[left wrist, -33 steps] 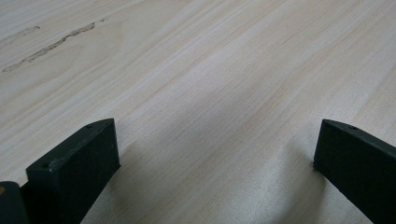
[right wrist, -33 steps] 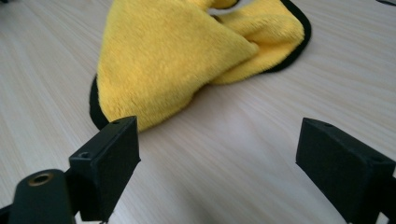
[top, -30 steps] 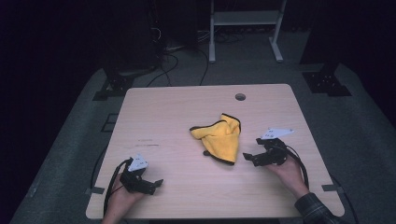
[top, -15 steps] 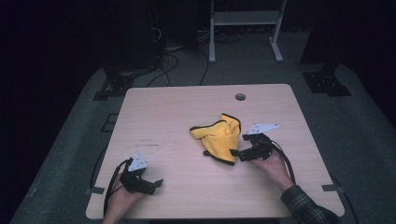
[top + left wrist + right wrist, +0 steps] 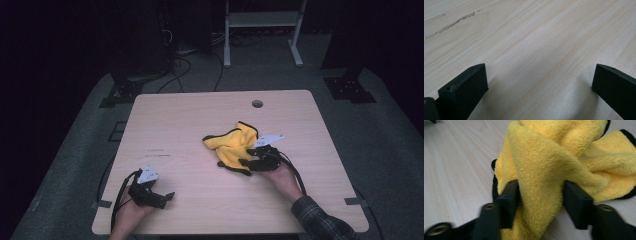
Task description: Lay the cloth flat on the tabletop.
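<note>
A crumpled yellow cloth (image 5: 231,144) with a black hem lies right of centre on the light wooden table (image 5: 190,120). My right gripper (image 5: 244,165) is at the cloth's near edge. In the right gripper view its two jaws press on either side of a thick raised fold of the yellow cloth (image 5: 544,165), so the right gripper (image 5: 539,193) is shut on that fold. My left gripper (image 5: 165,196) rests near the table's front left corner, far from the cloth. In the left gripper view the left gripper (image 5: 539,80) stands wide open over bare wood (image 5: 536,37).
A round cable hole (image 5: 257,104) sits near the table's far edge. Behind the table stand a white frame (image 5: 261,20), floor cables (image 5: 185,55) and black stand bases (image 5: 350,86). A faint mark on the wood (image 5: 157,152) lies left of the cloth.
My right gripper has moved left from beside the cloth to its near edge, and its jaws now hold a fold. The left gripper has stayed in place.
</note>
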A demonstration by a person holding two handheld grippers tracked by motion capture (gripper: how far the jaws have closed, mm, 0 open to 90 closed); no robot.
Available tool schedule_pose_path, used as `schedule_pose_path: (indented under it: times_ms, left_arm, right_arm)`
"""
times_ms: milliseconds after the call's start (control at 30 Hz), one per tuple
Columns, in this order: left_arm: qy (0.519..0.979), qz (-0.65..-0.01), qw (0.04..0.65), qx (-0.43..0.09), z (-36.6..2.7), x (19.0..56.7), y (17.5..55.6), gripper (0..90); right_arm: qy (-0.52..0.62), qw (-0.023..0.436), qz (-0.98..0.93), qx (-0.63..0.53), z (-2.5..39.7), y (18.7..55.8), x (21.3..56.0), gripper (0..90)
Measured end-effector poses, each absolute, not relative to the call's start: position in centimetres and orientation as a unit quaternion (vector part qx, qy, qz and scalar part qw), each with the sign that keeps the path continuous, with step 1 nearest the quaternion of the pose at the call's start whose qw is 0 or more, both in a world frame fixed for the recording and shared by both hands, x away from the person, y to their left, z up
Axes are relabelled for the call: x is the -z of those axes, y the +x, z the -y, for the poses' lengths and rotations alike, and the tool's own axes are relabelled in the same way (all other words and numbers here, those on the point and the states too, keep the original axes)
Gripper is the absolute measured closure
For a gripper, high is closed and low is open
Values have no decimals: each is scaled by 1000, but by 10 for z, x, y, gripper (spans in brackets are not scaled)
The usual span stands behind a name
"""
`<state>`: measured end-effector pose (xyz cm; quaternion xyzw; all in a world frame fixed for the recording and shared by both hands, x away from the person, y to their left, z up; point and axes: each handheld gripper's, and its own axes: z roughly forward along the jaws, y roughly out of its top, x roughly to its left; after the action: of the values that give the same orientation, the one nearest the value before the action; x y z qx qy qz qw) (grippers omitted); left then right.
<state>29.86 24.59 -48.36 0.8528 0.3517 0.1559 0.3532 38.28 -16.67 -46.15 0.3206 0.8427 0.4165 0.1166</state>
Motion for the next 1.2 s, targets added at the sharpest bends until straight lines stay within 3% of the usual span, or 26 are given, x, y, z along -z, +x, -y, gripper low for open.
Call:
schedule_pose_path:
  times_ms: [33, 67, 167, 367, 633, 667, 833, 867, 1067, 1200]
  left_arm:
    - [853, -352, 353, -156, -246, 484, 299, 0]
    - [853, -352, 353, -156, -246, 484, 299, 0]
    - [854, -348, 354, -155, -246, 483, 298, 0]
    - [855, -344, 354, -160, -244, 481, 298, 0]
    - [841, -317, 405, -168, -226, 458, 303, 5]
    - [841, -312, 411, -165, -222, 456, 304, 44]
    - [844, -286, 423, -162, -196, 446, 311, 59]
    - [844, -279, 430, -159, -191, 445, 312, 112]
    - [846, -251, 445, -150, -162, 438, 322, 144]
    - [852, -228, 446, -152, -142, 436, 330, 224]
  right_arm:
    - [321, 115, -843, -417, 167, 382, 461, 612]
    - [315, 118, -844, -418, 169, 381, 459, 708]
    - [308, 117, -842, -426, 170, 380, 456, 772]
    - [282, 109, -850, -431, 170, 372, 449, 790]
    - [245, 94, -862, -434, 170, 357, 440, 796]
    - [241, 90, -863, -435, 170, 355, 439, 797]
    - [219, 72, -868, -440, 172, 346, 435, 797]
    - [211, 68, -870, -441, 172, 341, 434, 797]
    - [199, 53, -872, -444, 172, 334, 433, 797]
    - [189, 48, -873, -446, 170, 330, 431, 797]
